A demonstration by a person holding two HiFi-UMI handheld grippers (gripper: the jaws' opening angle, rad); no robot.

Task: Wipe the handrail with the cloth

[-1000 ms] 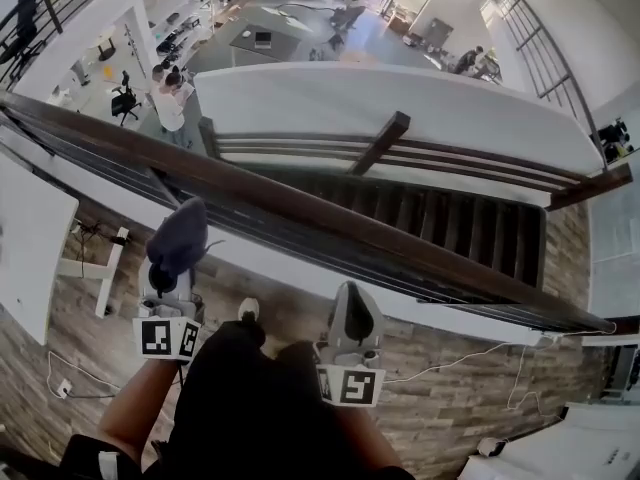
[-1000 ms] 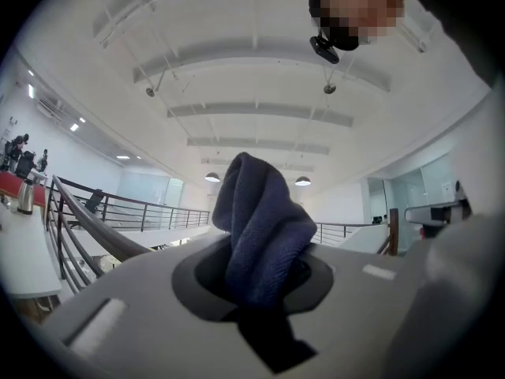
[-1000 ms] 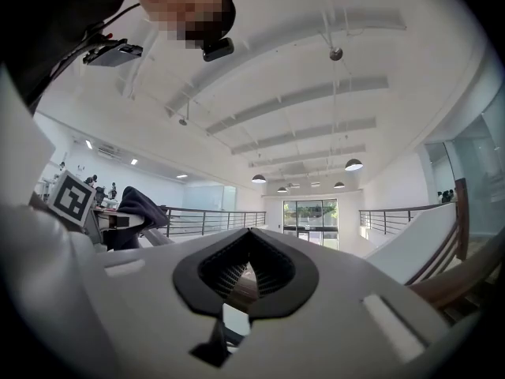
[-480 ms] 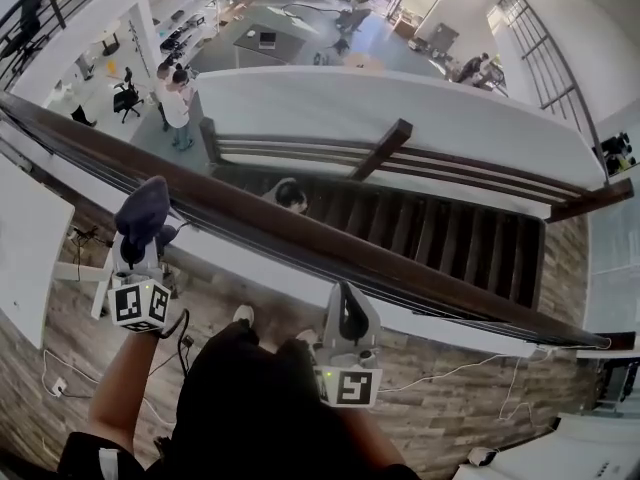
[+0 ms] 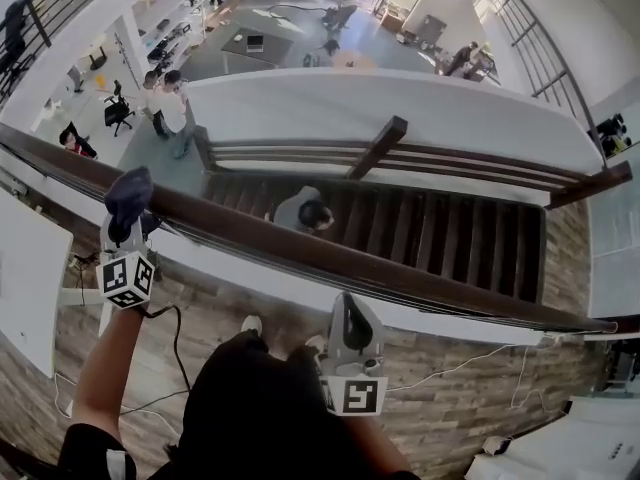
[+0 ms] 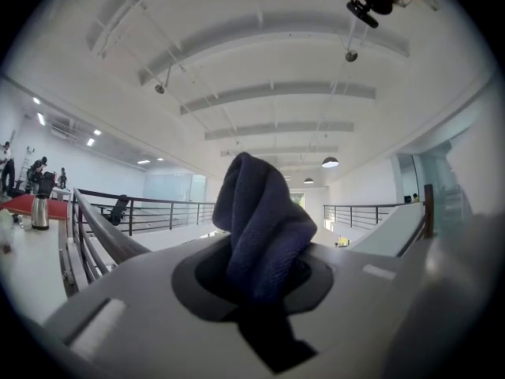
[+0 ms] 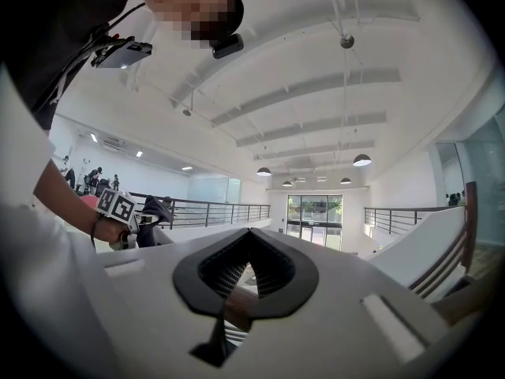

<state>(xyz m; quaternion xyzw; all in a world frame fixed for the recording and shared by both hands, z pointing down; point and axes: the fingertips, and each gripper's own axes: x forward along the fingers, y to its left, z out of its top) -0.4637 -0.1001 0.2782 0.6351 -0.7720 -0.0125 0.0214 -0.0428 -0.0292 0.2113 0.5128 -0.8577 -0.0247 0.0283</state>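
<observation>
Jaws of the left gripper (image 5: 126,218) pinch the dark blue woven cloth (image 5: 130,192), held at the long dark-brown wooden handrail (image 5: 330,260), far left of its visible run. Judgement: wiping is under way, and the long stretch to the right is probably still to do. The right gripper (image 5: 347,306) is empty, its jaws pressed together, just short of the rail. I cannot tell whether cloth and rail touch. Both rail ends are cut off.

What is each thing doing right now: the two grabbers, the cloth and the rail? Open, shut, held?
left gripper: shut on the cloth, raised at the handrail.
cloth: bunched up, pinched in the left gripper, sticking out past its jaws; cannot tell whether it touches the rail.
right gripper: shut, nothing in it, apart from the handrail.
handrail: fixed in place, not gripped by either gripper.
</observation>
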